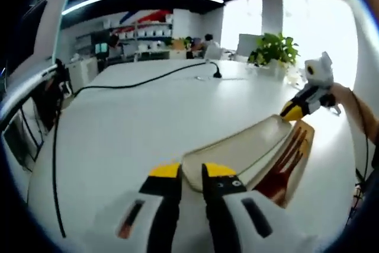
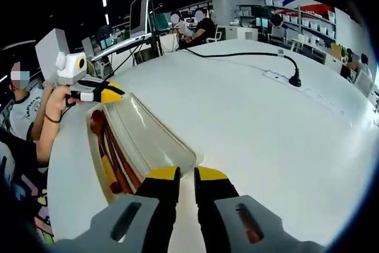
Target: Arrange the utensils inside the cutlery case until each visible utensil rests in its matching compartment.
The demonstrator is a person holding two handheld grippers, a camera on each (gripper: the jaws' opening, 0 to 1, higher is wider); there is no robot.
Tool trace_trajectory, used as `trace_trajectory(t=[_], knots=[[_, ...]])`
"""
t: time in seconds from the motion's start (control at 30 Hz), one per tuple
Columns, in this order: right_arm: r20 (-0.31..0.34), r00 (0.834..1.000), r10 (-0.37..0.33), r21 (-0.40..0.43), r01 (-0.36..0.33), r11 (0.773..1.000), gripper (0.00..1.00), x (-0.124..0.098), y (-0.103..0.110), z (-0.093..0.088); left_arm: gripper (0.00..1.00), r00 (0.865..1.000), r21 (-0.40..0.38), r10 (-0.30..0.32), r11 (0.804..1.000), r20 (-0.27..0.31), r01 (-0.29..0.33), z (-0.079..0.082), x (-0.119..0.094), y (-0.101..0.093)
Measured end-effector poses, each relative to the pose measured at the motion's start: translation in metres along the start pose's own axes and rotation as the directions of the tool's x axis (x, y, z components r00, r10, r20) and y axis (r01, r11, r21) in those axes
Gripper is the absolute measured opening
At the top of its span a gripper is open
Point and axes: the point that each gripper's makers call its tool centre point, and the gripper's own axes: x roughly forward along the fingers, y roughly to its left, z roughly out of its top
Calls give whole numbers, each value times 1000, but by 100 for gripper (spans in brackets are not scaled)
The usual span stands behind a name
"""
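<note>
- A broad white table (image 1: 148, 117) carries the long cutlery case (image 1: 237, 152), its clear lid (image 2: 148, 131) over one side.
- Wooden utensils (image 2: 112, 158), a fork (image 1: 293, 146) among them, lie in the open compartment beside the lid.
- The left gripper (image 1: 190, 173) clamps its fingers on one end of the case lid.
- The right gripper (image 2: 186, 175) clamps the opposite end.
- A black cable (image 1: 136, 81) crosses the table beyond.

Left gripper (image 1: 190, 173) with yellow-tipped jaws nearly closed on the near end of the cutlery case's translucent lid (image 1: 240, 149). Wooden fork (image 1: 293, 149) lies beside it. Right gripper (image 1: 294, 109) meets the far end on the white table (image 1: 136, 117).
</note>
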Motion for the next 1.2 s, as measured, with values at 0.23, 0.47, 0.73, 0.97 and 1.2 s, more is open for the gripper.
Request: trace_trajectory(t=[0.23, 0.47, 0.73, 0.97, 1.2], knots=[[-16, 995, -101, 68, 101, 993, 6, 1, -5, 1, 0, 994, 23, 111, 994, 6, -111, 0, 1, 15], [77, 979, -189, 157, 175, 972, 3, 0, -14, 15, 0, 997, -21, 78, 997, 16, -77, -5, 2, 16], [178, 968, -177, 249, 130, 960, 2, -8, -18, 27, 0, 997, -54, 77, 996, 26, -76, -2, 5, 19], [253, 957, -141, 374, 38, 927, 2, -19, -18, 43, 1, 996, -49, 85, 995, 31, -83, -1, 7, 18], [310, 948, -75, 513, -100, 853, 1, -18, -12, 47, 3, 994, -45, 106, 993, 34, -105, 1, 6, 21]])
